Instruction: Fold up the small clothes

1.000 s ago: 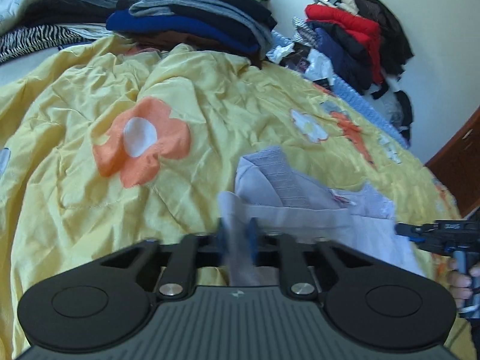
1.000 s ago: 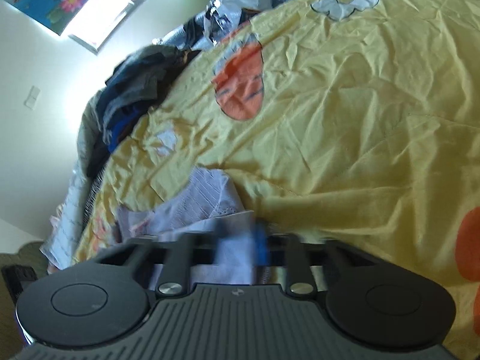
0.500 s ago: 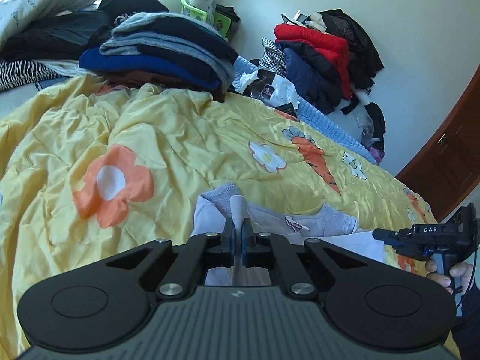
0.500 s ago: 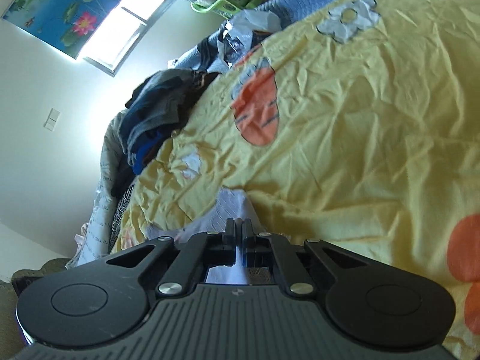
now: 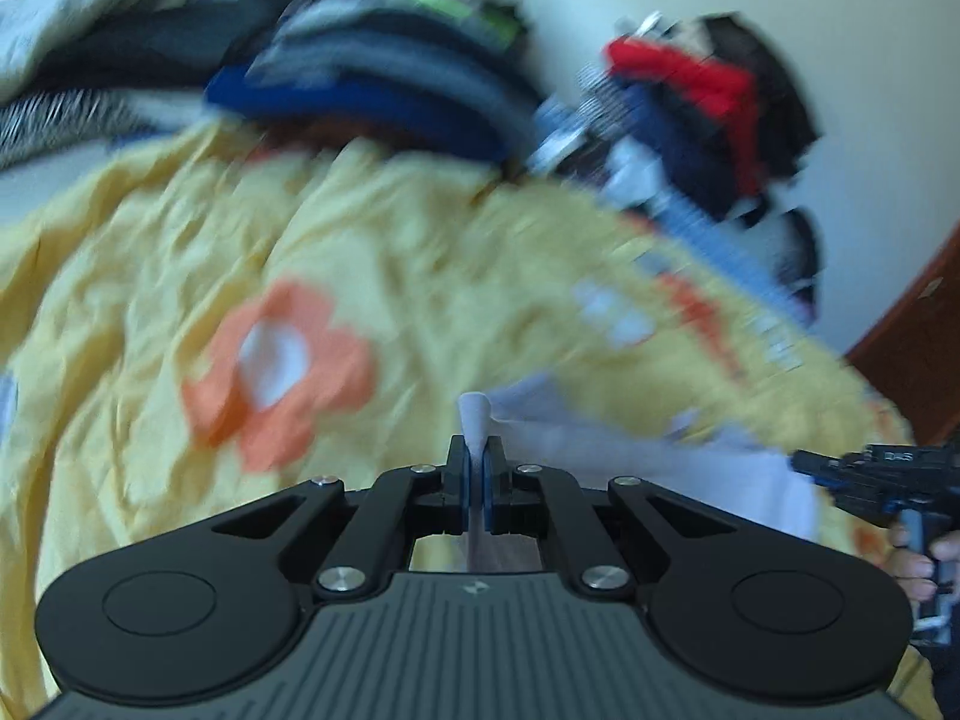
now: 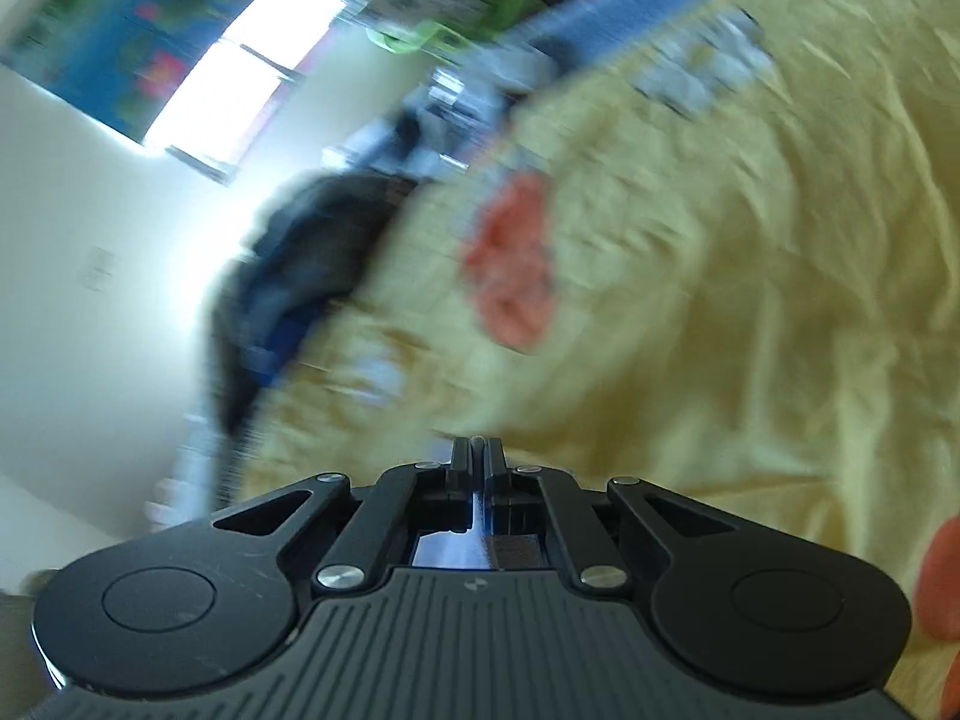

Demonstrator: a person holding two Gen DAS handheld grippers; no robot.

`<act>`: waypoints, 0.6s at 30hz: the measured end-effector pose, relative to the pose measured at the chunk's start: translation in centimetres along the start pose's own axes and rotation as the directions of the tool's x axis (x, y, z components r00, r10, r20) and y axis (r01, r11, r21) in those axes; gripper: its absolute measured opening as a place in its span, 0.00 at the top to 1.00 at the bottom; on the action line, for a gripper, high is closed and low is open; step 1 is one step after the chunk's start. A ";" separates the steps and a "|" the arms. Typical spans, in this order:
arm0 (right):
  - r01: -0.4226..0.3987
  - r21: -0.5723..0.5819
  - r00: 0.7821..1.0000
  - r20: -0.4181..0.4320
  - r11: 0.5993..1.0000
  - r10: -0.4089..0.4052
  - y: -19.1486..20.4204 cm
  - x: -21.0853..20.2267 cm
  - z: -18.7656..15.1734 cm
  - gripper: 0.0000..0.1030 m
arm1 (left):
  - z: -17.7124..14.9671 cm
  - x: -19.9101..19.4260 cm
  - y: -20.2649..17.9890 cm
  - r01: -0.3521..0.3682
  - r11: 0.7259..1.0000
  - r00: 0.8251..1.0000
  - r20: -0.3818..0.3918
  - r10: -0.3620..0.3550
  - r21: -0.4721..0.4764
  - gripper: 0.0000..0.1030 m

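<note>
Pale lilac garment [image 5: 606,450]: small, lies on the yellow bedspread [image 5: 150,276], just ahead of the left tongs [image 5: 475,468] and stretching right toward the right tongs [image 5: 840,471]. One edge is pinched up; a tuft of cloth stands above the left fingertips [image 5: 459,459]. Left tongs closed on that cloth.

Right tongs [image 6: 478,459], own view: jaws drawn together, a sliver of pale fabric showing between them at the tip. Judged to be gripping the same garment, though blur makes this less sure. The garment body is hidden below the tool in this view.

Progress: judged early to mid-fold. Garment looks rumpled, partly lifted, with no clean flat rectangle visible. Remaining, by estimate: carry the held edges across, lay flat, release, perhaps fold again.

Both views are smeared with motion, so fine detail is unreliable.

Surroundings: stacked dark clothes [image 5: 372,78] at the far end of the bed, more clothes piled against the wall [image 5: 690,108], bright window [image 6: 240,78].
</note>
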State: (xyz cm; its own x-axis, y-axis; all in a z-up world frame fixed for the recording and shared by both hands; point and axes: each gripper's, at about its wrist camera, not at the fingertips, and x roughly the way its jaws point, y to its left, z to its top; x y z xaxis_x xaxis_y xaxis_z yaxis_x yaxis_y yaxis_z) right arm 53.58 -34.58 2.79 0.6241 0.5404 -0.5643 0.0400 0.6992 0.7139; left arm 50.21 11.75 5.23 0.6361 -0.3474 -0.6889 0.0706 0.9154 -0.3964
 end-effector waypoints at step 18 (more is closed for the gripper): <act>-0.049 -0.159 0.992 -0.126 0.986 0.029 4.0 -1.0 -8.0 0.55 | -9.5 -2.2 -6.6 0.135 0.975 0.983 -0.145 -0.110 0.176 0.95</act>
State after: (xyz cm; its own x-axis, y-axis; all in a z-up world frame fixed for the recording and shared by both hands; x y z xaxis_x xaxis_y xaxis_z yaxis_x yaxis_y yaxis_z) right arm 46.86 -28.64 2.90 0.5220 0.6148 -0.5912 -0.1147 0.7375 0.6656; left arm 41.01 4.57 3.61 0.5063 -0.4717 -0.7220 0.2897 0.8815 -0.3727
